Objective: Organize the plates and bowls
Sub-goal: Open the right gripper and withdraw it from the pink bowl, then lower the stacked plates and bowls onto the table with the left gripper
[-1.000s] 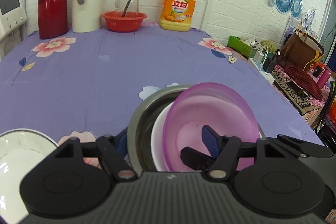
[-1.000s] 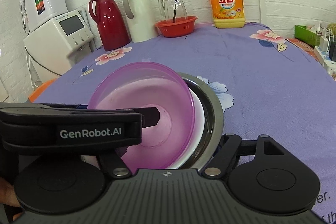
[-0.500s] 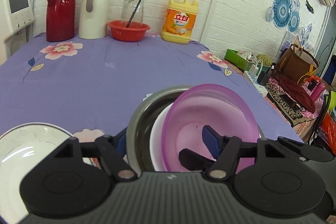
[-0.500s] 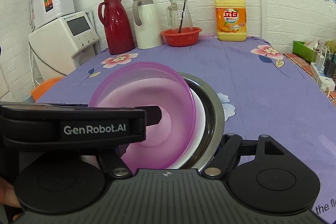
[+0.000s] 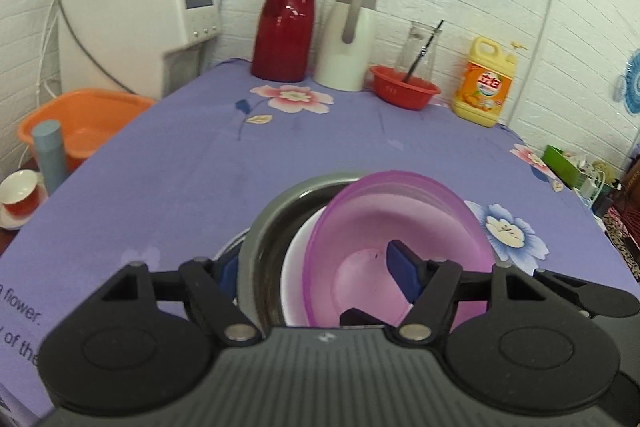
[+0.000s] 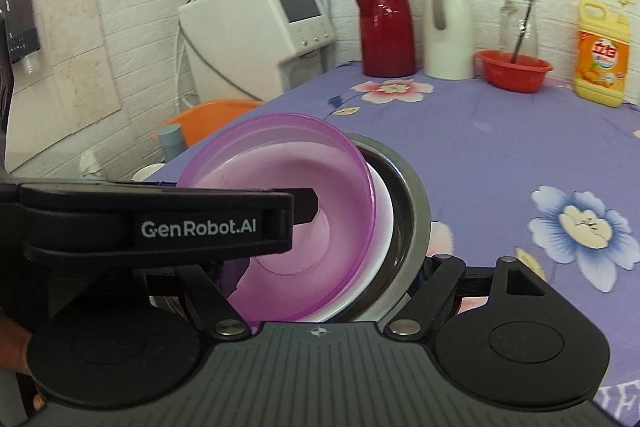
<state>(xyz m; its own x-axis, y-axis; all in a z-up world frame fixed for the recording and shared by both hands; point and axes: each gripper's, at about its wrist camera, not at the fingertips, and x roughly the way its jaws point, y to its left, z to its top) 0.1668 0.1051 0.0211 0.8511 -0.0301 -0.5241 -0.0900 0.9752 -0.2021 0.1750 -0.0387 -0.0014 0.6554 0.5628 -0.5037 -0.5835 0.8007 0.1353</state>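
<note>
Purple bowl point(image 5: 400, 227) nested in steel basin point(image 5: 276, 211), left gripper point(image 5: 316, 271) jaws clamping both, right gripper point(image 6: 332, 279) likewise.

Purple translucent bowl point(image 5: 400, 227), white bowl point(image 5: 298, 267), grey steel basin point(image 5: 256, 247). Lilac floral tablecloth point(image 5: 320, 147). Red thermos point(image 5: 286, 23), yellow detergent bottle point(image 5: 486, 83).

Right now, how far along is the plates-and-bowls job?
Done: purple bowl and white bowl sit nested inside the metal bowl. In hand: left gripper and right gripper both clamp that stack, one finger outside the rim, one inside. Left: setting the stack down; no plate shows in either view.
</note>
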